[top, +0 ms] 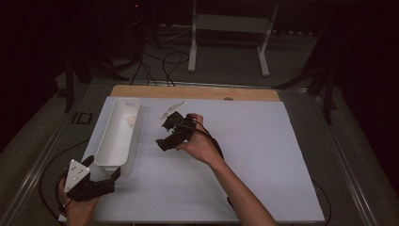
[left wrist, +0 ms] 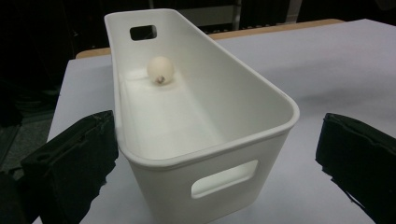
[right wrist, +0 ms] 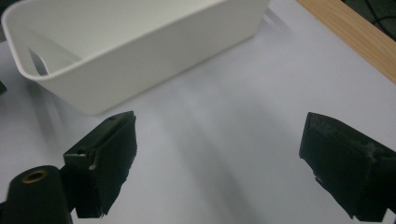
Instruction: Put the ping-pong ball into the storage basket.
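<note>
Left hand-held gripper (left wrist: 210, 154) stands spread wide, its jaws flanking the near end of the white bin (left wrist: 261, 140) without clearly touching it. A pale ball (left wrist: 160, 70) rests inside the bin near its far end. Right hand-held gripper (top: 165, 136), also gaping and empty, hovers just beside the bin over the white worktop (top: 263, 155).

bin (left wrist: 205, 135): white, long, upright, table's left | ball (left wrist: 160, 70): cream; inside, far end
</note>
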Action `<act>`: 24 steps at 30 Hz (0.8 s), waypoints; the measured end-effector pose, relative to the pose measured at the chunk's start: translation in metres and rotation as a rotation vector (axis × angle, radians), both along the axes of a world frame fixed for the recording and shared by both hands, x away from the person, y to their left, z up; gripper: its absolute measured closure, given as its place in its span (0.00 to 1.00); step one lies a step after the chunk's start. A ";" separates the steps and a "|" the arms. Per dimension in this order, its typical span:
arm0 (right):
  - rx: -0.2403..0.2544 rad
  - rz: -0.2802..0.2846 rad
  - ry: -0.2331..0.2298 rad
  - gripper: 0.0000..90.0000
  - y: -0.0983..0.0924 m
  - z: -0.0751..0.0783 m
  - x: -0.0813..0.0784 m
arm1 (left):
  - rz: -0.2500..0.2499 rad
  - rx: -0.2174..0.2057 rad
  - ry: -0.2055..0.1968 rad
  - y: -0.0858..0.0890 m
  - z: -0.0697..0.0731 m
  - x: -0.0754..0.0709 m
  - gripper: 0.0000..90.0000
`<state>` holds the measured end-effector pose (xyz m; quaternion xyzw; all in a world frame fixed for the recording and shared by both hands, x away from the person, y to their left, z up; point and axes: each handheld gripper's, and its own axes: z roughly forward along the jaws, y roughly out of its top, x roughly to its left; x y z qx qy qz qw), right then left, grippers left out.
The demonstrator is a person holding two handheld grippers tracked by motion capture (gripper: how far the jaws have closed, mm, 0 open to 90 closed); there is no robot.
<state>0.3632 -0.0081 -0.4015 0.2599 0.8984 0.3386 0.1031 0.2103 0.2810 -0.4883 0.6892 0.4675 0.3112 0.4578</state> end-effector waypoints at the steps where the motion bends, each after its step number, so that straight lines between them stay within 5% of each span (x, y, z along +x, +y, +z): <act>1: 0.003 -0.006 0.001 0.12 -0.003 -0.001 -0.001 | 0.001 -0.002 -0.001 0.000 0.000 0.000 0.00; 24: 0.058 -0.104 -0.005 0.12 -0.072 -0.012 -0.012 | -0.003 -0.002 -0.003 0.000 0.001 -0.001 0.00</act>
